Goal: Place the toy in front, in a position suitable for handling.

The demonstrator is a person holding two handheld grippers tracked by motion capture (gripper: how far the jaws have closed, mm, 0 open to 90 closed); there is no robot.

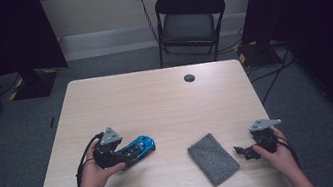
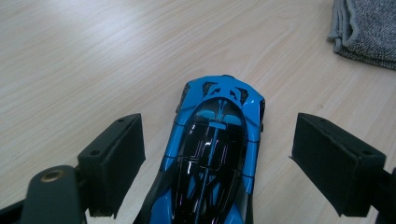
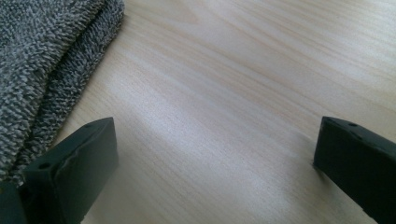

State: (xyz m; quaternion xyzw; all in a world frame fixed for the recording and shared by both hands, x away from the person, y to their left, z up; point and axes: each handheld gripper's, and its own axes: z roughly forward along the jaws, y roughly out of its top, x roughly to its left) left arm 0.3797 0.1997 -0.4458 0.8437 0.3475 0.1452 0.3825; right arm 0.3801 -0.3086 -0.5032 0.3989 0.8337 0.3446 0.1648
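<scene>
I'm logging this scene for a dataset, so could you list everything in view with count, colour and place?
toy car: one, blue and black, on the table's left front, between the left gripper's open jaws
cloth: one, grey, folded, right of the car
table: one, light wood, centre
chair: one, black, folding, behind the table
left gripper: one, black, open around the car
right gripper: one, black, open, beside the cloth
hands: two, holding the grippers

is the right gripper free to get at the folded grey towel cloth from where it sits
Probably yes. The right gripper stands open just beside the folded grey towel cloth, with bare wooden table between its jaws and nothing in the way; the blue toy car lies well off to the left.
</scene>
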